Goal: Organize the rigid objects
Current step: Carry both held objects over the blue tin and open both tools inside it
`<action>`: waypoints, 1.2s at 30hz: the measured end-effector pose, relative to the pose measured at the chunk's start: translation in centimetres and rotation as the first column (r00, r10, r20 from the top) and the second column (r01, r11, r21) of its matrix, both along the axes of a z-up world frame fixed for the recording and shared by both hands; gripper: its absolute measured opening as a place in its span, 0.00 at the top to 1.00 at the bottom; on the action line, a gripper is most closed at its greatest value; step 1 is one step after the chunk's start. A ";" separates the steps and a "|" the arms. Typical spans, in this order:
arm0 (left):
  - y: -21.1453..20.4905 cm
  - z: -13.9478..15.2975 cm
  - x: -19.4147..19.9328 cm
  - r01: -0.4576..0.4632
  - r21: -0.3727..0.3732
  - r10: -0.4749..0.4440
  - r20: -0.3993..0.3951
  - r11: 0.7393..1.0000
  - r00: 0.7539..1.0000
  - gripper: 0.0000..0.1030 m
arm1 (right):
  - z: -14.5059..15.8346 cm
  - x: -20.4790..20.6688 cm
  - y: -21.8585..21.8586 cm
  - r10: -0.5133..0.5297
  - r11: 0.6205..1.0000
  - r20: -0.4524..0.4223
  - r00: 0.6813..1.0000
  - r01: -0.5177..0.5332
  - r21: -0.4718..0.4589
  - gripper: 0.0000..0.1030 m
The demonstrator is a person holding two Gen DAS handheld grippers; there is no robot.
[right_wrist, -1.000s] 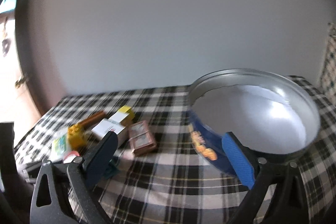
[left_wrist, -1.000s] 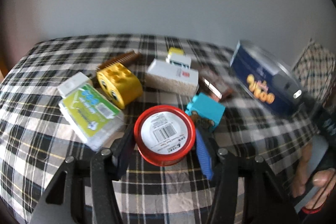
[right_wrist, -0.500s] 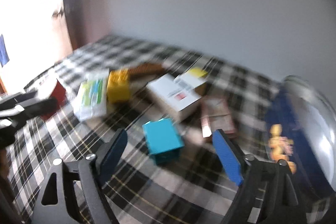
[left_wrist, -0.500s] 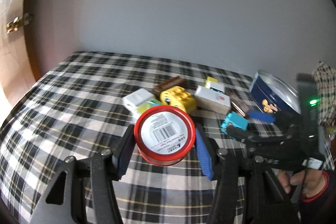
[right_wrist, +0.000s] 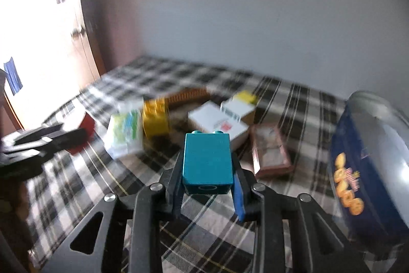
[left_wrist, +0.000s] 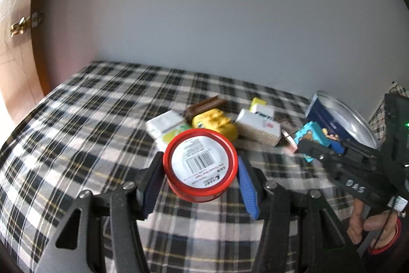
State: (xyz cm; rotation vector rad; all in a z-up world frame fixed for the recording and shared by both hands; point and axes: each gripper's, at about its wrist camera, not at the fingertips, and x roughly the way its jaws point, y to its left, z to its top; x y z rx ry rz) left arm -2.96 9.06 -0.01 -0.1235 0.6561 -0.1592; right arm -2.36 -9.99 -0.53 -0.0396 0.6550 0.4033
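Note:
My left gripper (left_wrist: 200,181) is shut on a round red container with a white barcode label (left_wrist: 200,164), held above the plaid cloth. My right gripper (right_wrist: 208,178) is shut on a teal toy block (right_wrist: 207,163), lifted just above the cloth; the block also shows in the left wrist view (left_wrist: 310,136). A round blue tin (right_wrist: 368,165) with a silver inside stands at the right and also shows in the left wrist view (left_wrist: 340,119). The right gripper's body (left_wrist: 358,170) reaches in from the right in the left wrist view.
On the plaid cloth (left_wrist: 76,132) lie a yellow toy block (right_wrist: 156,119), a green-and-white packet (right_wrist: 125,132), a white box (right_wrist: 217,123), a yellow-topped small box (right_wrist: 241,100), a brown comb (right_wrist: 186,95) and a brown flat case (right_wrist: 269,150). A grey wall stands behind.
My right gripper has closed on the teal block and lifted it. My left gripper has kept its hold on the red container and pulled back from the pile.

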 end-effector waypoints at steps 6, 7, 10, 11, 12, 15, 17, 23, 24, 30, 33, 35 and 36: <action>-3.9 1.7 0.5 0.059 0.016 -0.060 0.066 0.998 0.996 0.47 | 3.2 -1.6 -3.8 -0.094 0.992 0.120 0.988 0.082 0.098 0.67; -4.5 1.9 0.6 0.068 0.018 -0.070 0.073 0.997 0.995 0.47 | 3.6 -1.9 -4.6 -0.119 0.988 0.138 0.983 0.103 0.116 0.67; -6.4 2.2 1.0 0.098 0.018 -0.099 0.084 0.995 0.992 0.47 | 4.5 -2.4 -6.2 -0.189 0.977 0.185 0.964 0.166 0.134 0.67; -7.1 2.3 1.1 0.110 0.017 -0.111 0.088 0.994 0.990 0.47 | 4.7 -2.6 -6.7 -0.209 0.973 0.197 0.958 0.184 0.136 0.67; -7.7 2.4 1.1 0.120 0.017 -0.121 0.092 0.993 0.988 0.47 | 4.8 -2.7 -7.3 -0.229 0.969 0.207 0.951 0.203 0.141 0.67; -9.6 2.8 1.3 0.146 0.024 -0.148 0.112 0.989 0.983 0.47 | 4.9 -3.3 -9.8 -0.288 0.955 0.230 0.930 0.263 0.135 0.67; -10.9 3.1 1.6 0.165 0.021 -0.166 0.121 0.986 0.979 0.47 | 4.8 -3.6 -11.2 -0.310 0.949 0.238 0.921 0.286 0.130 0.67; -15.4 4.0 2.5 0.220 0.025 -0.221 0.152 0.975 0.963 0.47 | 4.7 -3.6 -14.9 -0.376 0.926 0.236 0.896 0.351 0.141 0.67; -16.1 4.1 2.6 0.227 0.027 -0.228 0.156 0.974 0.961 0.47 | 4.8 -3.6 -15.5 -0.392 0.919 0.237 0.889 0.367 0.145 0.67; -20.8 3.9 3.8 0.289 0.030 -0.290 0.163 0.957 0.943 0.47 | 5.0 -3.9 -18.5 -0.457 0.889 0.256 0.852 0.439 0.128 0.67; -23.2 3.6 4.1 0.310 0.039 -0.312 0.163 0.950 0.936 0.47 | 4.9 -4.0 -20.6 -0.501 0.865 0.242 0.831 0.482 0.137 0.67; -24.7 3.4 4.4 0.320 0.047 -0.323 0.158 0.946 0.933 0.47 | 4.9 -4.1 -21.8 -0.531 0.847 0.237 0.814 0.514 0.133 0.67; -25.5 3.2 4.6 0.324 0.050 -0.328 0.154 0.945 0.932 0.47 | 4.9 -3.9 -22.0 -0.541 0.840 0.239 0.806 0.527 0.126 0.67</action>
